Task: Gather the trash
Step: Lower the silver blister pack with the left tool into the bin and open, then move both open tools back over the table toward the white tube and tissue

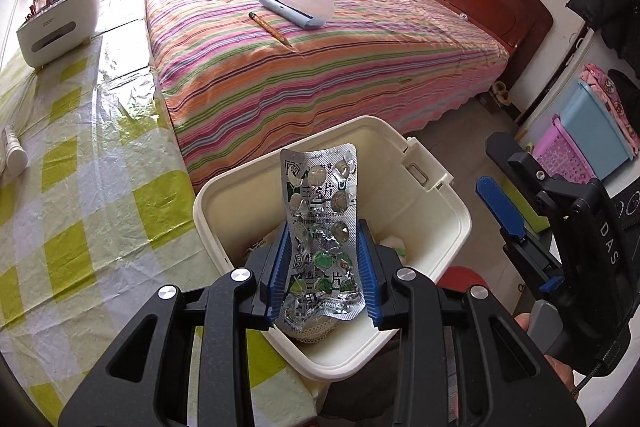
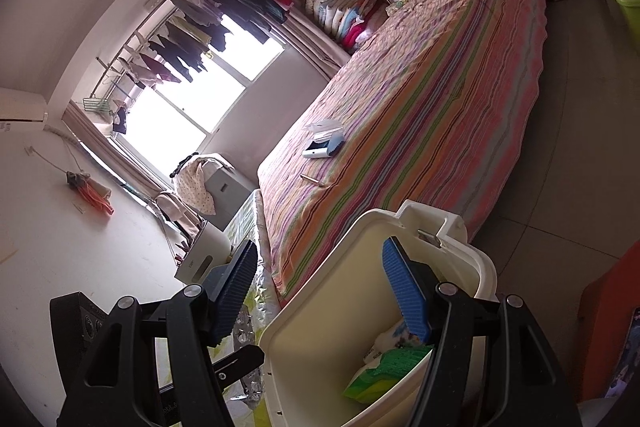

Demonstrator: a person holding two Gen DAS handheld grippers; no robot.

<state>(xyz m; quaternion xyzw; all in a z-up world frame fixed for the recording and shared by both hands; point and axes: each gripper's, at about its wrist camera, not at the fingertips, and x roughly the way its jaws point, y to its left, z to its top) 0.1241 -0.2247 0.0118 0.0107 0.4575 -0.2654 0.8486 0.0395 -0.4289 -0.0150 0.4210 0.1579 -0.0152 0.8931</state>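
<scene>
The used blister pack (image 1: pixel 320 227) stands upright between the blue pads of my left tool (image 1: pixel 325 269), which is nearly closed and grips its lower half, pads pressing both long edges. It hangs over the open mouth of the cream bin (image 1: pixel 452 219), inside the rim on all sides, above wrappers (image 2: pixel 384 367) at the bottom. My right tool (image 2: pixel 320 291) stands half open, holding nothing, one pad inside the bin's rim, one outside. The checked counter (image 1: pixel 80 187) borders the bin's left; the striped bed (image 1: pixel 320 67) lies beyond, bare floor (image 1: pixel 460 147) to the right.
</scene>
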